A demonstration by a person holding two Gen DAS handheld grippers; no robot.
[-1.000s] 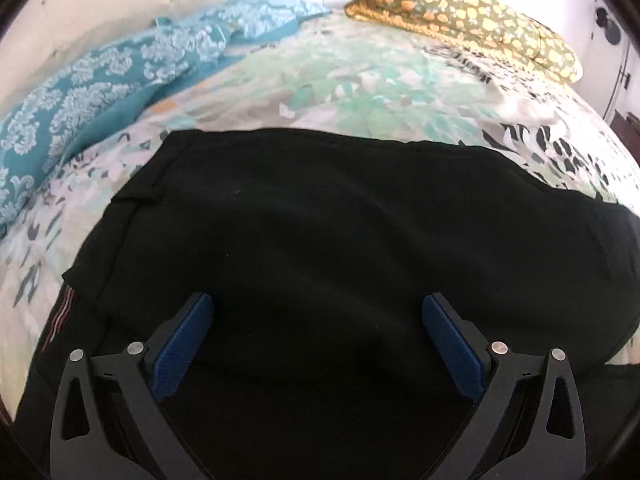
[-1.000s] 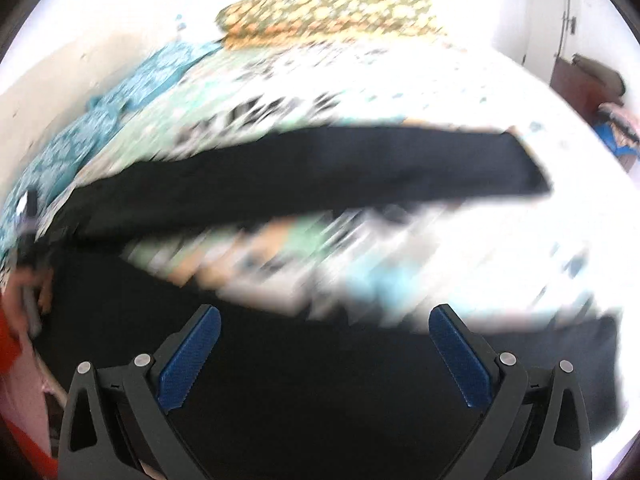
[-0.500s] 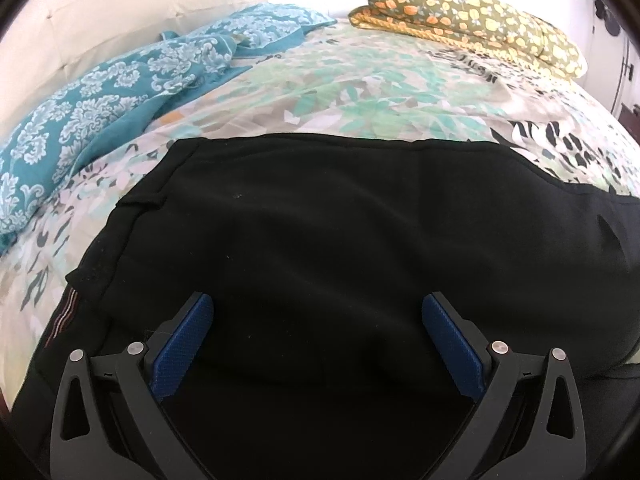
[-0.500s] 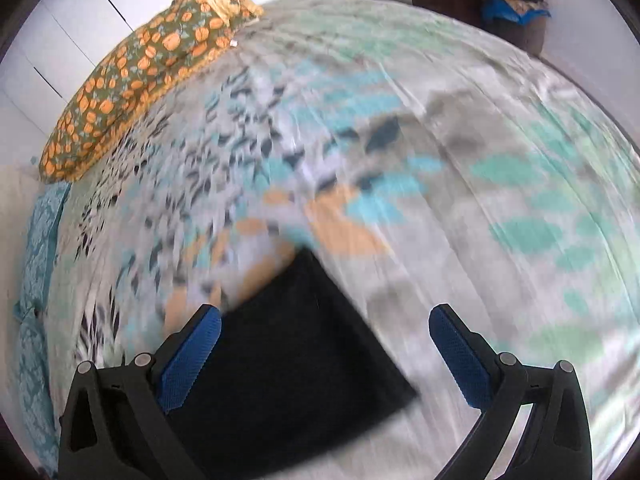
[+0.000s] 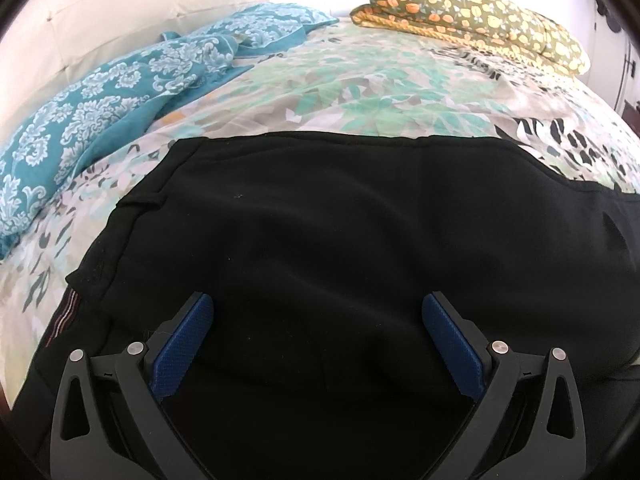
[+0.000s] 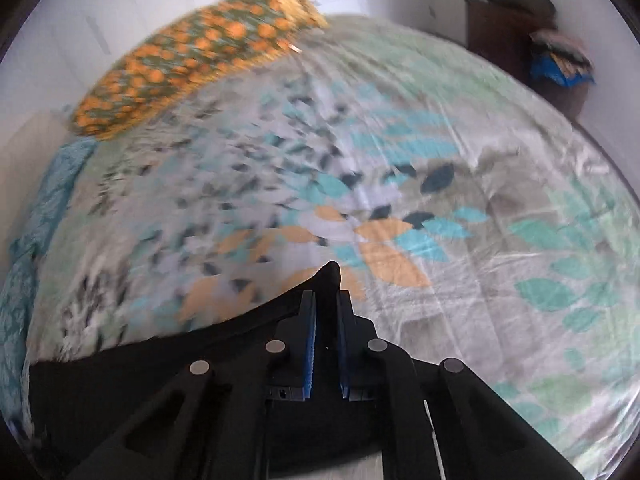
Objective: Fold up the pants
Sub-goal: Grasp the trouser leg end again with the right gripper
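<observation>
Open floral bedspread [image 6: 460, 184] beyond the black pants [image 5: 340, 220]; orange-patterned pillow [image 6: 192, 60] far back.

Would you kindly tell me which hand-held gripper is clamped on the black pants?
The right hand-held gripper: its blue pads pinch the black pants, whereas the left hand-held gripper is wide open.
</observation>
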